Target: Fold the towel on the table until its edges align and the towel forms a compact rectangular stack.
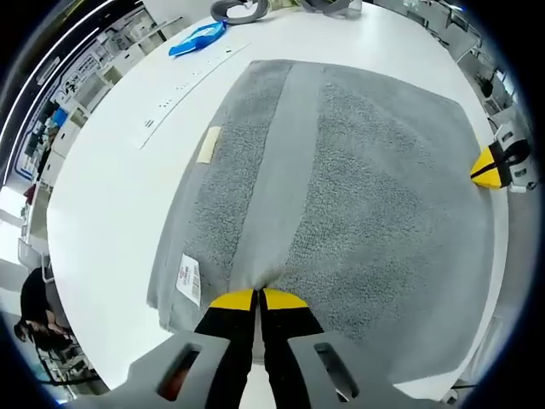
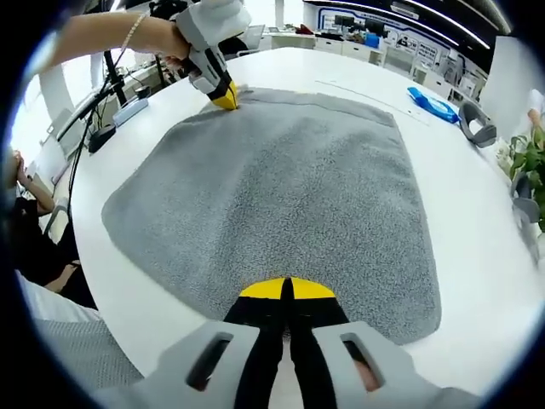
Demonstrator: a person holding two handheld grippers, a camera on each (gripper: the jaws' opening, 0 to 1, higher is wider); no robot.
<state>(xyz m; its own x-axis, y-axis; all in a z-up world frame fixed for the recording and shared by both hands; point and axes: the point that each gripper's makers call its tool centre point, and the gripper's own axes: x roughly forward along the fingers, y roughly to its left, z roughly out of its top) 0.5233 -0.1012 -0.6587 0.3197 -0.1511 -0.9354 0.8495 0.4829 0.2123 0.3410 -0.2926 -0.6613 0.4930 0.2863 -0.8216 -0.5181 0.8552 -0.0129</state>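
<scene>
A grey towel point(image 1: 341, 196) lies spread across a white table point(image 1: 111, 213), filling the middle of both views. At the bottom centre of the left gripper view, the left gripper point(image 1: 259, 299) is clamped on the towel's near edge. At the bottom centre of the right gripper view, the right gripper point(image 2: 286, 290) pinches the opposite edge, jaws together. In that view's upper left, a person's outstretched hand point(image 2: 174, 38) holds the left gripper down on the far edge.

White round table point(image 2: 477, 213); shelving point(image 1: 77, 77) behind.
</scene>
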